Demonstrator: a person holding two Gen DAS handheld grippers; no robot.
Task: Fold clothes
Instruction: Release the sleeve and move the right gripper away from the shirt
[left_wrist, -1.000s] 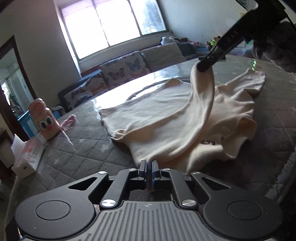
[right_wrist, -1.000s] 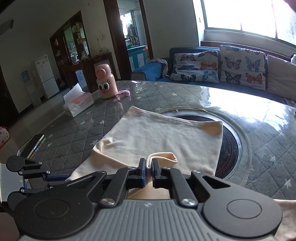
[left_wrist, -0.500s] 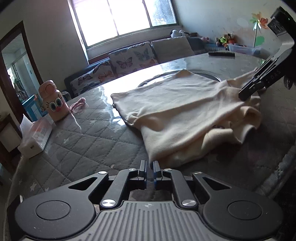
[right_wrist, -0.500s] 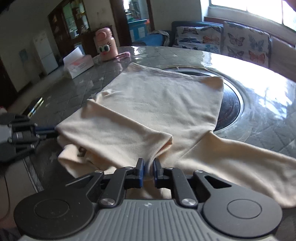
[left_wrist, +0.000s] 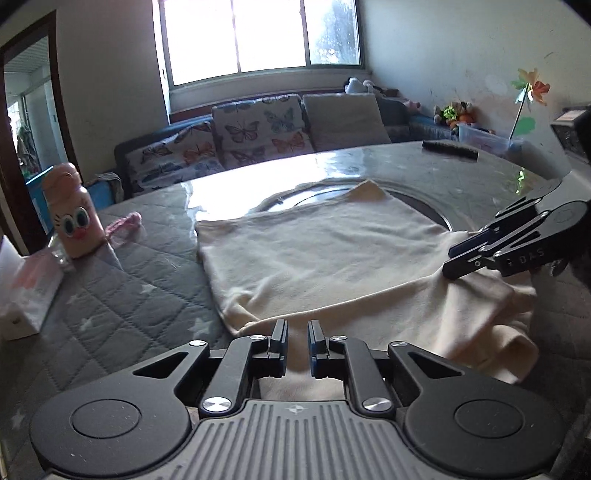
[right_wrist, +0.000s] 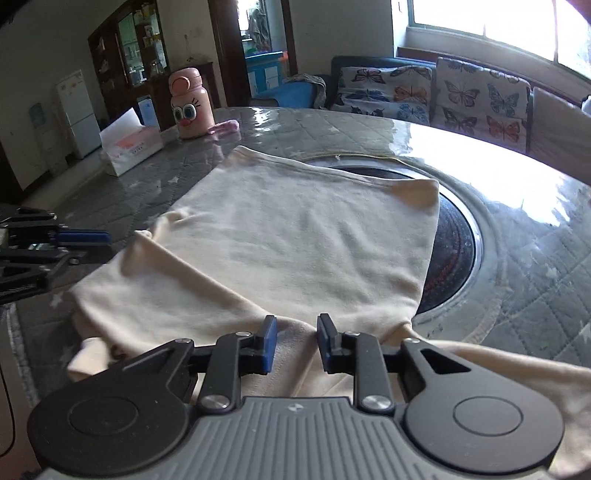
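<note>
**Cream garment, partly folded: one sleeve in, one still out**

- Garment (right_wrist: 295, 236): cream long-sleeved top, lying flat on the quilted grey surface (left_wrist: 122, 280), its far edge over the round dark inset in the middle.
- Near sleeve (right_wrist: 177, 295): laid across the body, towards the left side. This fold looks done, though bunched at the near edge.
- Other sleeve (right_wrist: 517, 373): trails out to the right, not yet folded.
- Right gripper (right_wrist: 294, 338): low over the cloth; jaws have just been opening, a clear gap between them, cloth beneath but not pinched.
- Left gripper (left_wrist: 297, 339): at the near hem, jaws only slightly parted, nothing clamped.
- Remaining, by judgement: second sleeve in, then the body folded over.
- Bystanders: pink bottle (right_wrist: 190, 107), tissue box (right_wrist: 129, 144), both well clear.
</note>
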